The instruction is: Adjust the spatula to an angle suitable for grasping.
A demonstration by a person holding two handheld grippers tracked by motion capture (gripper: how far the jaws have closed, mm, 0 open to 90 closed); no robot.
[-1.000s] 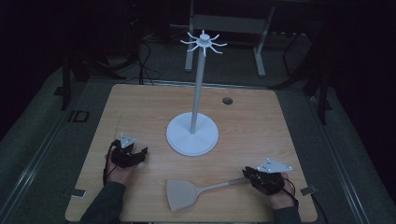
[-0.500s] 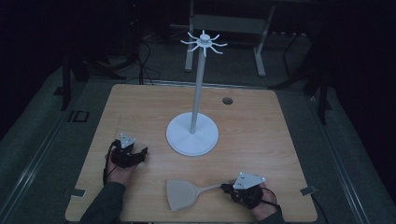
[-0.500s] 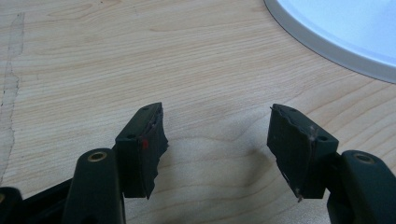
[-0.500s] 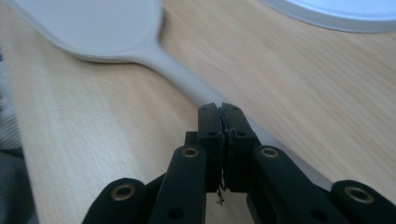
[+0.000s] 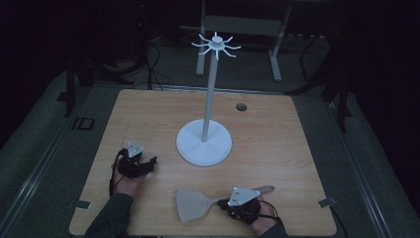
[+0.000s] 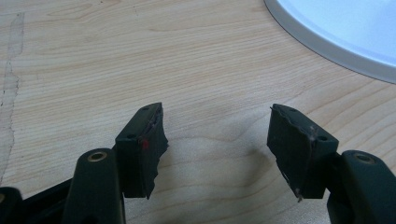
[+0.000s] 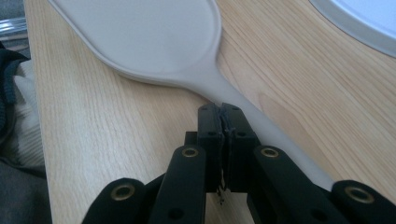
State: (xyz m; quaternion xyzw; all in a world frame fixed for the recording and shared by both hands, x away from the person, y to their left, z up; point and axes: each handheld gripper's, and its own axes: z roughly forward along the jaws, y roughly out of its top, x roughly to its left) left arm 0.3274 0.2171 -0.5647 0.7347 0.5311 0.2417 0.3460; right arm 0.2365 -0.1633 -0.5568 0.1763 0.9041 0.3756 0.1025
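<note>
A pale spatula (image 5: 190, 204) lies flat near the table's front edge, with its blade to the left and its handle running right. In the right gripper view the spatula (image 7: 149, 37) lies just ahead. My right gripper (image 5: 222, 208) sits over the handle where it meets the blade. Its jaws have been closing over the last second. The right gripper (image 7: 223, 116) is now shut with the pads meeting and nothing between them, and the handle passes beneath them to one side. My left gripper (image 5: 150, 162) rests on the table at the left. In its own view the left gripper (image 6: 217, 135) stands open over bare wood.
A white stand with a round base (image 5: 204, 144), a tall pole and a ring of hooks (image 5: 216, 45) occupies the table's middle. Its base edge shows in both gripper views (image 6: 345, 32) (image 7: 364, 23). A small dark hole (image 5: 241, 106) is at the back right.
My right gripper slid left along the spatula handle, from its far end to beside the blade. The left gripper and the spatula stayed put.
</note>
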